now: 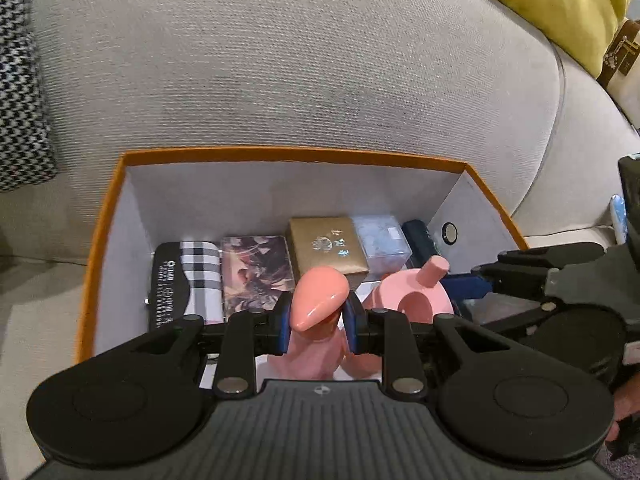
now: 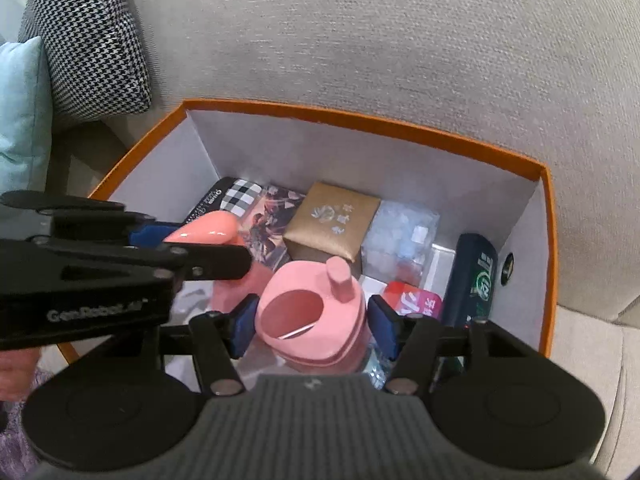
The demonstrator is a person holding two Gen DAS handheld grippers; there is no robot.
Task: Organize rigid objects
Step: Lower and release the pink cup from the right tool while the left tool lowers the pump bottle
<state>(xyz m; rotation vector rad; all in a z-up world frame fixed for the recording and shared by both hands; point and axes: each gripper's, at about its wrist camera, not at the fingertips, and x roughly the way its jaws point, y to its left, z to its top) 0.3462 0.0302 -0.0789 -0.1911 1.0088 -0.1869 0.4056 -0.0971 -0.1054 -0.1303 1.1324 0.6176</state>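
Lowering two pink pieces into orange box (image 2: 550, 200), both near its front. Left gripper (image 1: 318, 322) pinches glossy pink bulb (image 1: 318, 294), jaws narrow. Right gripper (image 2: 312, 322) spans pink lid-like piece (image 2: 316, 320), jaws mid-wide, contact unclear. Front gap free, since gold box (image 2: 332, 220) row fills back.

Soft, even indoor light, sharp centre — fisheye bending at the edges, dark vignetted corners, small glossy glints.
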